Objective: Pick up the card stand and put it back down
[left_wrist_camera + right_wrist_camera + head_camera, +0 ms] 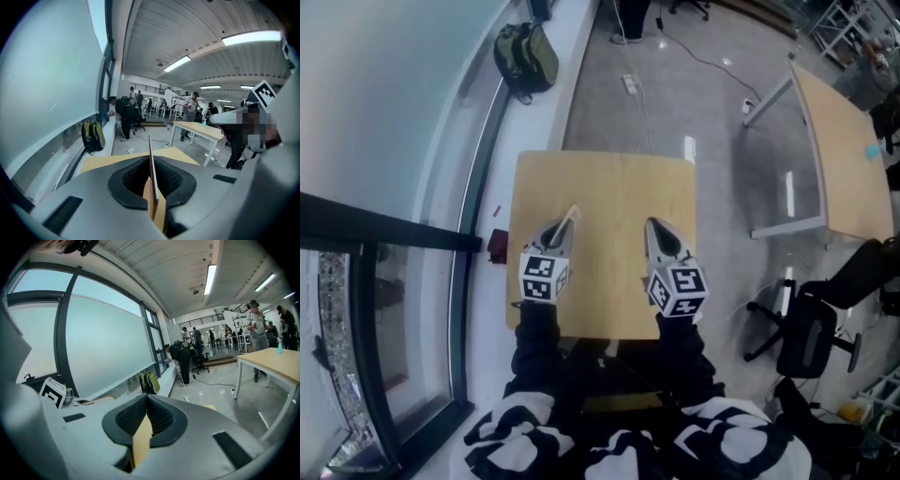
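While the left hand-held gripper (pixel 555 232) clamps the card stand (pixel 150 146), the right hand-held gripper (pixel 146 397) is clenched empty.

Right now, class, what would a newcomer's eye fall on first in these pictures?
Two tools with black-and-white marker cubes hover side by side over the small wooden table. The left tool is shut on a thin card stand held edge-on; the right tool is shut and empty. A green backpack sits beside the window, beyond the table.

left gripper (pixel 555 231): grips card stand (pixel 569 217) | right gripper (pixel 655 227): over table (pixel 609 183)
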The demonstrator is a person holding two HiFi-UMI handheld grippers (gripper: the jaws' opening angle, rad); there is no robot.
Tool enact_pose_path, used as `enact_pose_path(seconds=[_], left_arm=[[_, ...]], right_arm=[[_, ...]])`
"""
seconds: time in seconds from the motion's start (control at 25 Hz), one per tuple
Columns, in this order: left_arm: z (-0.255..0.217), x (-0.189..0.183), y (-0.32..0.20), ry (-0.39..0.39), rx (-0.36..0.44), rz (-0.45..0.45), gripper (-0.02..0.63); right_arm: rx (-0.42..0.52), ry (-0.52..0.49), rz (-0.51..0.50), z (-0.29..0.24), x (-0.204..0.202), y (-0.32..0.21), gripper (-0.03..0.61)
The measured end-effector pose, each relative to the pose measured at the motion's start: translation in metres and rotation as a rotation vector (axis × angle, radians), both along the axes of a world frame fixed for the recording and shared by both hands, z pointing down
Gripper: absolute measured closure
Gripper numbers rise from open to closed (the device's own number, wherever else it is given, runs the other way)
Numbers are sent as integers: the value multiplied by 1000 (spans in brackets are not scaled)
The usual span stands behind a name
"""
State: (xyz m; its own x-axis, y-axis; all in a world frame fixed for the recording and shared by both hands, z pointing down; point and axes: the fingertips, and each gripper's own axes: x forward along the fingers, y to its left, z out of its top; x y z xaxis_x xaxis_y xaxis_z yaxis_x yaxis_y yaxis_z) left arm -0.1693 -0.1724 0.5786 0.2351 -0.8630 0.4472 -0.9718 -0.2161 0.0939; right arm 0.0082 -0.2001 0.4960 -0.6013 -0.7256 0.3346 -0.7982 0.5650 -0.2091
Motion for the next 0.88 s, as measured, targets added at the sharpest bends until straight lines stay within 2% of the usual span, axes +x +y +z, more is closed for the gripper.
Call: enact_pose_path(seconds=[0.24, 0.52, 0.72, 0.88], left_arm=[[28, -20, -32, -39, -42, 38, 591], [54, -51, -75, -73, -55, 79, 591], [60, -75, -111, -98, -35, 102, 591], [53, -89, -140, -102, 0, 156, 591]], right_arm=[[-57, 17, -21, 32, -5, -22, 554], [-89, 41, -62, 64, -6, -44, 554], [-95, 42, -93, 78, -6, -60, 554], [-75, 31, -136, 86, -14, -70, 554]])
